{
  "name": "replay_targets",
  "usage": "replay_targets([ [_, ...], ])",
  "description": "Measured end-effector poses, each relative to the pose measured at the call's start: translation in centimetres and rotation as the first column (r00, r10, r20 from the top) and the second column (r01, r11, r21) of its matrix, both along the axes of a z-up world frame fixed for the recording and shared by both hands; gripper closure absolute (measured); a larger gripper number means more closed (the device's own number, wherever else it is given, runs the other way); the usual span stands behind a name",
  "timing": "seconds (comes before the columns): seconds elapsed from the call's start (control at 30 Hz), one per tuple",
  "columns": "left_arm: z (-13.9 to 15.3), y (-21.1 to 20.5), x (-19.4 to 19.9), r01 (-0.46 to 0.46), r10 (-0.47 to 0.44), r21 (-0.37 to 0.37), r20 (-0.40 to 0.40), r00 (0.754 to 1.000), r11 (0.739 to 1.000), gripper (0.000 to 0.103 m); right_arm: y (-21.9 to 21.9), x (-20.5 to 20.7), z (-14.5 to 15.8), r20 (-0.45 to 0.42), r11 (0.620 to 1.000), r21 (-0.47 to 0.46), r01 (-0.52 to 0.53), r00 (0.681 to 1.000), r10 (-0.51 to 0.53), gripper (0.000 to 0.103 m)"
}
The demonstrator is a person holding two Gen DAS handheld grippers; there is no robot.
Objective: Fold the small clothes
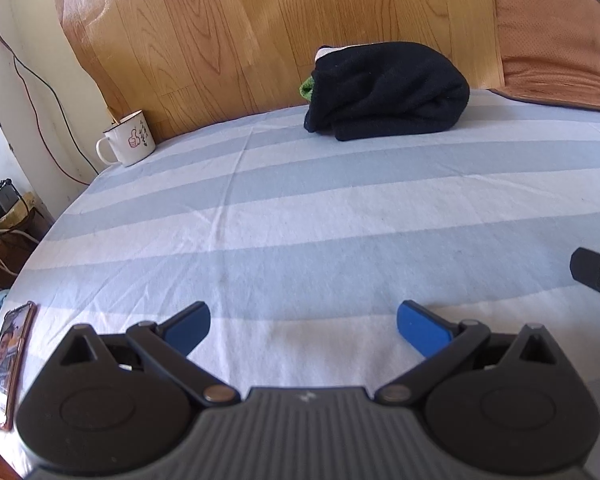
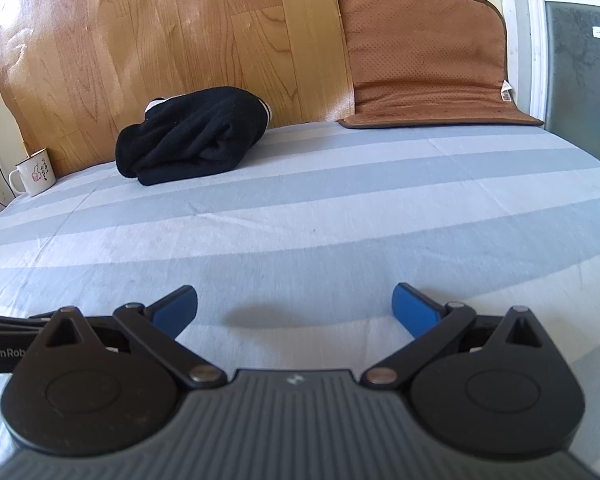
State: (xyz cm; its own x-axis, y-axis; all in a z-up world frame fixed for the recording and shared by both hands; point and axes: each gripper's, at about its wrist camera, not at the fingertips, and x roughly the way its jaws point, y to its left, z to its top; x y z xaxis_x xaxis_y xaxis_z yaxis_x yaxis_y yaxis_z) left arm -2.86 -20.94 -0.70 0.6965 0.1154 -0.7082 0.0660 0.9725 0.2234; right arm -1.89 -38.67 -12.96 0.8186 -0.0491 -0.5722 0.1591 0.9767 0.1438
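Observation:
A bundled black garment (image 1: 388, 92) lies at the far side of the striped bed sheet (image 1: 300, 216), against the wooden board; a bit of green and white cloth pokes out at its left and top. In the right wrist view the same black garment (image 2: 192, 136) sits far left, with a white edge showing. My left gripper (image 1: 303, 326) is open over bare sheet near the front, well short of the garment. My right gripper (image 2: 295, 308) is open too, with nothing between its blue pads. Part of the right gripper (image 1: 598, 280) shows at the left wrist view's right edge.
A white enamel mug (image 1: 128, 142) stands at the bed's far left corner. A phone (image 1: 8, 364) lies on the near left edge. A brown cushion (image 2: 424, 56) leans at the back right beside the wooden board (image 2: 160, 40). Cables and a plug strip (image 1: 0, 208) hang left.

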Motion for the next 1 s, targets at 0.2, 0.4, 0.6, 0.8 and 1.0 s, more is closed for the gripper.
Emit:
replay_targets([
  [0.2,0.5,0.1,-1.1,0.009,-0.009,-0.015,0.005,1.000,1.000,0.000,0.4,-1.0,0.2,-0.010,1.000,0.013,-0.018,1.000,0.018,0.000],
  [0.4,1.1,0.4,-1.8,0.009,-0.009,-0.018,0.020,1.000,1.000,0.000,0.7,-1.9,1.1,0.015,0.999,0.034,-0.030,0.999,0.029,0.000],
  [0.6,1.7,0.5,-2.4,0.023,-0.022,-0.038,0.036,0.999,0.999,0.000,0.9,-2.5,1.8,0.035,0.998,0.052,-0.044,0.998,0.042,0.000],
  [0.8,2.1,0.6,-3.0,0.035,-0.033,-0.043,0.045,0.998,0.998,0.000,1.1,-2.9,2.1,0.043,0.997,0.061,-0.051,0.998,0.048,0.000],
  [1.0,2.5,0.7,-3.4,0.037,-0.034,-0.050,0.054,0.998,0.998,0.000,1.1,-3.3,2.4,0.056,0.996,0.070,-0.055,0.997,0.051,0.000],
])
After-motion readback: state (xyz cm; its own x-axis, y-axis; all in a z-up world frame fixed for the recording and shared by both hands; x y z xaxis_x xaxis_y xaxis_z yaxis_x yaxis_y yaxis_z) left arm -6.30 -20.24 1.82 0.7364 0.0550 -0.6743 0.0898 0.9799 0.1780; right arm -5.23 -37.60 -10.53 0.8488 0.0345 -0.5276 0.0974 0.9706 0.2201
